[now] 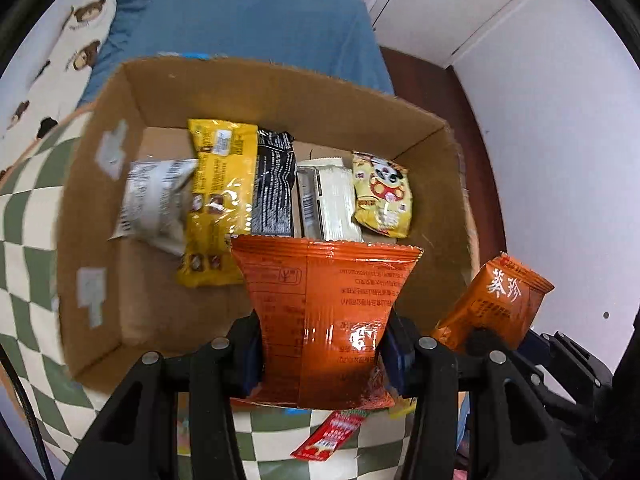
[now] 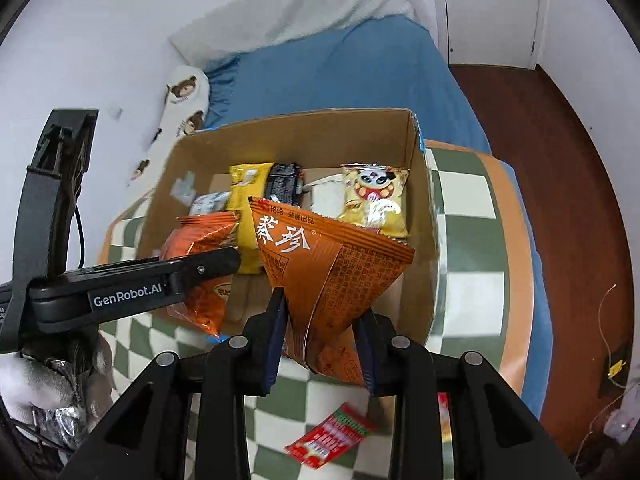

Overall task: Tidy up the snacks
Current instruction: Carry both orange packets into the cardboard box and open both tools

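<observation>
Checkered cloth (image 2: 468, 280) bears red sachet (image 2: 328, 436).

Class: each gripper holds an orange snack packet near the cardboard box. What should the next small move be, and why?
Probably carry the left gripper forward over the cardboard box and release its orange packet: the bare box floor in front of the row already inside looks free.
</observation>
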Demonstrator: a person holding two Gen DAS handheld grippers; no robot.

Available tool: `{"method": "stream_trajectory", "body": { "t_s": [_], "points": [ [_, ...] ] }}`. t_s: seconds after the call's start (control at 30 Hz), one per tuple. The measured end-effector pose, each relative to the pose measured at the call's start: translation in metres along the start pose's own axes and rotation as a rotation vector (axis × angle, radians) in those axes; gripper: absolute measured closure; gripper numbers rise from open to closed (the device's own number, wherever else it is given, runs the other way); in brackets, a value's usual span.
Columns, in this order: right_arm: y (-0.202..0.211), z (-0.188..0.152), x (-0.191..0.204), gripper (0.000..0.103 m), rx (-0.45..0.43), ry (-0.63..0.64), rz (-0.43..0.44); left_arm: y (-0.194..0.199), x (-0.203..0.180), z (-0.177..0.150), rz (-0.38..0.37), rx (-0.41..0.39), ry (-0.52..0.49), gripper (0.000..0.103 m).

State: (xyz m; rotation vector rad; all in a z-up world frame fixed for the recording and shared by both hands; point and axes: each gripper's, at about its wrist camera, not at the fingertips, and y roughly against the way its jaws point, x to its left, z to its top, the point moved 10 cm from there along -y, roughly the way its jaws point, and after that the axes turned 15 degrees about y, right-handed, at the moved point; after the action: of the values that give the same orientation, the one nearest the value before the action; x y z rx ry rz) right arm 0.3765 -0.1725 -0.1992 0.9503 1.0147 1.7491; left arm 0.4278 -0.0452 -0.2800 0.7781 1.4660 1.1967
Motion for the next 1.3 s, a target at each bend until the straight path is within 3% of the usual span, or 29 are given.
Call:
{"method": "stream_trajectory", "body": {
  "t_s": [0.23, 0.43, 0.5, 0.53, 0.57, 0.87, 1.3],
  "points": [
    [-0.059, -0.001, -0.019, 0.069, 0.129, -0.010, 0.046, -0.057, 0.002, 0.010, 0.043, 0.115, 0.032, 0.058],
    [-0.099, -0.018, -0.023, 0.067, 0.275, -0.023, 0.102, -0.080, 0.006, 0.004, 0.100, 0.140, 0.000, 0.054],
    [-0.106, -0.020, -0.029, 0.048, 0.297, -0.013, 0.050, -0.086, 0.007, 0.002, 0.107, 0.148, -0.003, 0.037],
    [-0.107, -0.020, -0.031, 0.033, 0.294, -0.014, 0.036, -0.087, 0.008, 0.001, 0.109, 0.147, -0.001, 0.019],
    [-0.108, -0.020, -0.031, 0.027, 0.291, -0.022, 0.039, -0.087, 0.009, 0.001, 0.113, 0.143, 0.001, 0.013],
    [-0.105, -0.019, -0.028, 0.013, 0.269, -0.018, -0.015, -0.054, 0.018, 0.004, 0.156, 0.047, -0.023, 0.013],
    [-0.054, -0.019, -0.026, 0.010, 0.098, -0.043, -0.153, 0.036, 0.031, -0.018, 0.201, -0.208, -0.073, 0.013]
  ]
}}
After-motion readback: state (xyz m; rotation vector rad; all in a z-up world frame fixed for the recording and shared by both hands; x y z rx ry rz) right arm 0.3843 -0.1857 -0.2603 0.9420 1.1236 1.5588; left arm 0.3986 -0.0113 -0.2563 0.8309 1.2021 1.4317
